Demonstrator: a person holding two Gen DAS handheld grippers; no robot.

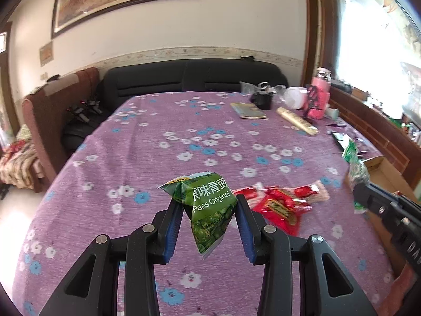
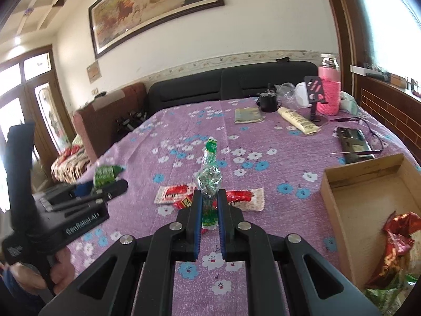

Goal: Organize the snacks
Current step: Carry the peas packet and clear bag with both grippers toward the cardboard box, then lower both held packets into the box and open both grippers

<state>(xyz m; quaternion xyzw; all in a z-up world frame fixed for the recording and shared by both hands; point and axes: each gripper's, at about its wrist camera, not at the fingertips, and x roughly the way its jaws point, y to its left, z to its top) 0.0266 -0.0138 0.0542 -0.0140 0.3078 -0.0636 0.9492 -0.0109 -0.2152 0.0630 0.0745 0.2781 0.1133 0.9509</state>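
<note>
My left gripper [image 1: 209, 202] is shut on a green pea packet [image 1: 208, 208] held above the purple flowered tablecloth [image 1: 147, 158]. In the right wrist view that gripper [image 2: 105, 184] and its packet [image 2: 105, 175] show at the left. My right gripper [image 2: 210, 197] is shut on a second green packet [image 2: 209, 176], seen edge-on and standing up between the pads. In the left wrist view it appears at the right edge as a green packet [image 1: 355, 166]. Red snack packets [image 1: 281, 202] [image 2: 236, 197] lie on the cloth beyond both grippers. A cardboard box [image 2: 368, 184] at the right holds a red-gold snack bag [image 2: 394, 247].
At the table's far right stand a pink-sleeved bottle [image 2: 329, 92], a black mug [image 2: 268, 102], a cream tube [image 2: 297, 119], a booklet [image 2: 248, 114], a phone [image 2: 354, 142] and glasses [image 2: 368, 131]. A dark sofa [image 2: 223, 84] lies behind. A hand [image 2: 31, 273] grips the left handle.
</note>
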